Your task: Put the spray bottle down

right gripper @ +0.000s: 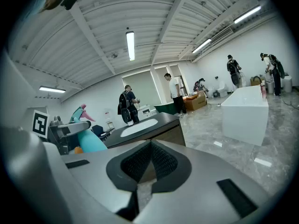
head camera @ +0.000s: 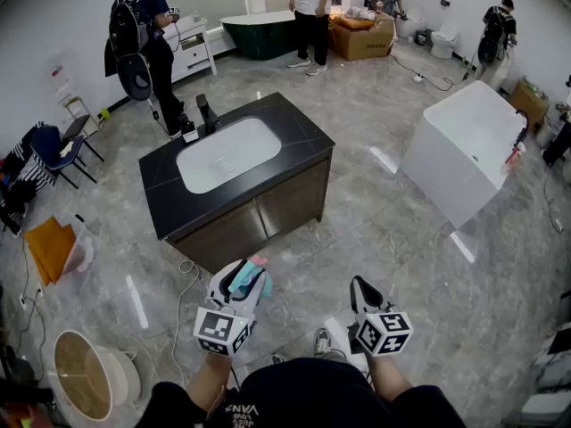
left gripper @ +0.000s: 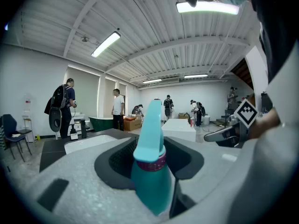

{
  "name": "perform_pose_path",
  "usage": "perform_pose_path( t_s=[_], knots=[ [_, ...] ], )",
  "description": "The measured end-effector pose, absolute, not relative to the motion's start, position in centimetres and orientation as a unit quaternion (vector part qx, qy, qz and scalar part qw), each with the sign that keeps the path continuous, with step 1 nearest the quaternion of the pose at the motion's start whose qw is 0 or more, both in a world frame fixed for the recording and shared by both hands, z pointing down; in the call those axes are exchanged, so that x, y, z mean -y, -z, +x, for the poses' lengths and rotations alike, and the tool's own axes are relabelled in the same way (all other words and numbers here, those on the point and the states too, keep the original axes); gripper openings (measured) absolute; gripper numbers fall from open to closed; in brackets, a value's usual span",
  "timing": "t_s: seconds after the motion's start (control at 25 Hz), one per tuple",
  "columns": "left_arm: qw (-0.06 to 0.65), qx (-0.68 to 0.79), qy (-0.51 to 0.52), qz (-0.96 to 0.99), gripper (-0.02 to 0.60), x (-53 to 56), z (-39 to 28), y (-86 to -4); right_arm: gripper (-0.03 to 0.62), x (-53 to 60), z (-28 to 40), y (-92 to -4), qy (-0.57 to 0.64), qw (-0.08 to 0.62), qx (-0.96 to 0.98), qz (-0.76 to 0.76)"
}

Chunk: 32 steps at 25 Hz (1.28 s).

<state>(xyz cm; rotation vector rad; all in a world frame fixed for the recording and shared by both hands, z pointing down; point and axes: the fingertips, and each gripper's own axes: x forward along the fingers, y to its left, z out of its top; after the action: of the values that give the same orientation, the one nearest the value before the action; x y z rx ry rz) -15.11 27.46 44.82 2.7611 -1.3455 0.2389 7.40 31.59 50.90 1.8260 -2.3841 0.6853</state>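
A teal spray bottle (left gripper: 152, 171) with a purple collar stands up between the pads of my left gripper (left gripper: 152, 146), which is shut on it. In the head view the left gripper (head camera: 252, 279) hangs above the floor in front of the vanity, the bottle (head camera: 249, 280) with its pink tip pointing ahead. My right gripper (head camera: 359, 286) is to its right at about the same height, its jaws shut with nothing in them (right gripper: 151, 143). The right gripper view shows the bottle (right gripper: 86, 137) at the left. The black-topped vanity (head camera: 294, 125) with a white sink (head camera: 227, 153) stands ahead.
A black faucet (head camera: 206, 112) rises at the vanity's far left corner. A white bathtub (head camera: 467, 146) stands at the right. A round basket (head camera: 83, 376) and an orange bag (head camera: 50, 247) lie at the lower left, chairs (head camera: 59, 147) further left. People (head camera: 145, 30) stand at the back.
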Motion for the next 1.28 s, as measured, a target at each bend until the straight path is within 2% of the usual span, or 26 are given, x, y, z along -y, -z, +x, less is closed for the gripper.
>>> perform_pose_path(
  t_s=[0.68,1.28],
  knots=[
    [0.036,0.474,-0.075,0.876,0.179,-23.8,-7.6,-45.7,-0.002,-26.1,13.3,-51.5,-0.213,0.029,0.823,0.525],
    [0.040,0.476,-0.080,0.875,0.178,-19.4,-5.7,-46.2,-0.002,-23.0,15.2,-52.8,-0.231,0.027,0.821,0.521]
  ],
)
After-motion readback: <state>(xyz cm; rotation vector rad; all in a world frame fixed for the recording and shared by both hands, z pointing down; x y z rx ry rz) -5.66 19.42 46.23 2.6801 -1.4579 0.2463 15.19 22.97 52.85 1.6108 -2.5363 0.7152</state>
